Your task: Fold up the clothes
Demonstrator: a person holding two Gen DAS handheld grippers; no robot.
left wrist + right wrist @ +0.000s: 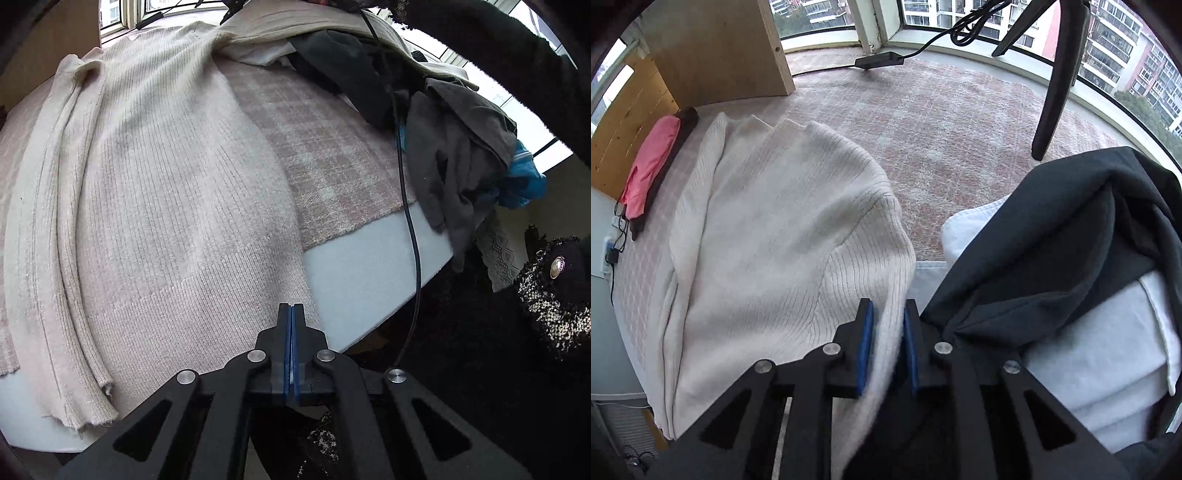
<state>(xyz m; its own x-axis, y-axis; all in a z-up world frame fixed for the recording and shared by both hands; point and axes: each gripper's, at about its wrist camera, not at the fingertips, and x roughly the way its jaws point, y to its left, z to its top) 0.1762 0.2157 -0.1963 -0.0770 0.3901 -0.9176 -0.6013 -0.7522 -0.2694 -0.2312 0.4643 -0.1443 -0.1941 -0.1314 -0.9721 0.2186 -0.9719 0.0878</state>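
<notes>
A cream ribbed sweater lies spread on a pink checked blanket, one sleeve folded along its left side. My left gripper hovers over the sweater's lower right hem corner, its blue pads pressed together with no cloth seen between them. In the right wrist view the same sweater stretches away from me. My right gripper is shut on a thick fold of the sweater's near edge, which fills the gap between the blue pads.
A pile of dark grey and black clothes and a blue item sits at the bed's right edge. A dark hooded garment over white cloth lies right of the right gripper. A pink item rests far left. A black cable hangs down.
</notes>
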